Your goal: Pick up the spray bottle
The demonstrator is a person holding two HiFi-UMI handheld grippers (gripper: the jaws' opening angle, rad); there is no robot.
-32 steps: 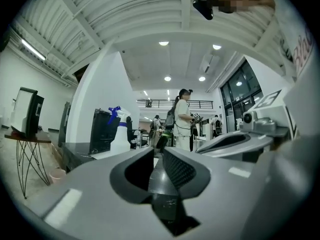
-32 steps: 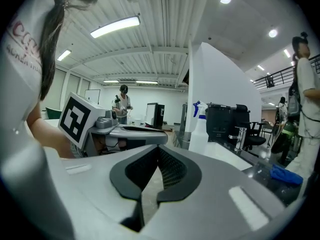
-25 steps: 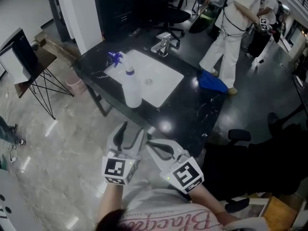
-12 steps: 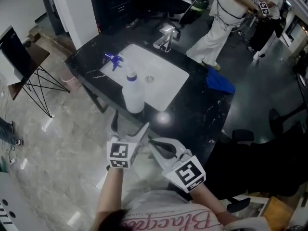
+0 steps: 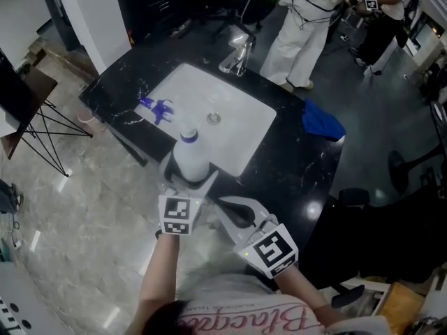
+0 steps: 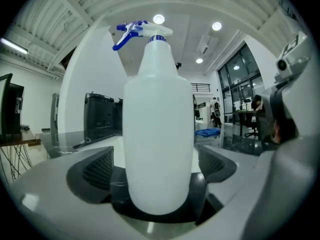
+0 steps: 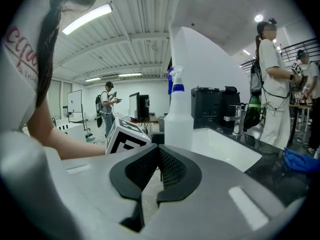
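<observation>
**Spray bottle between my left jaws, not gripped**

The spray bottle (image 5: 190, 160) stands upright at the near edge of the black counter (image 5: 297, 162), right against the near rim of the white sink (image 5: 241, 128). It is white, with a blue collar and a blue trigger at the top.

My left gripper (image 6: 156, 164) is spread wide around the bottle's lower body. In the left gripper view a gap shows between each of the pads (image 6: 97, 166) and the bottle's side, so nothing presses on it.

My right gripper (image 7: 158, 156) hangs just beside the left one, short of the counter, with its jaws pressed together on nothing.

A faucet (image 5: 237, 54) stands at the sink's far side. A blue cloth (image 5: 321, 123) lies on the counter to the right.
</observation>
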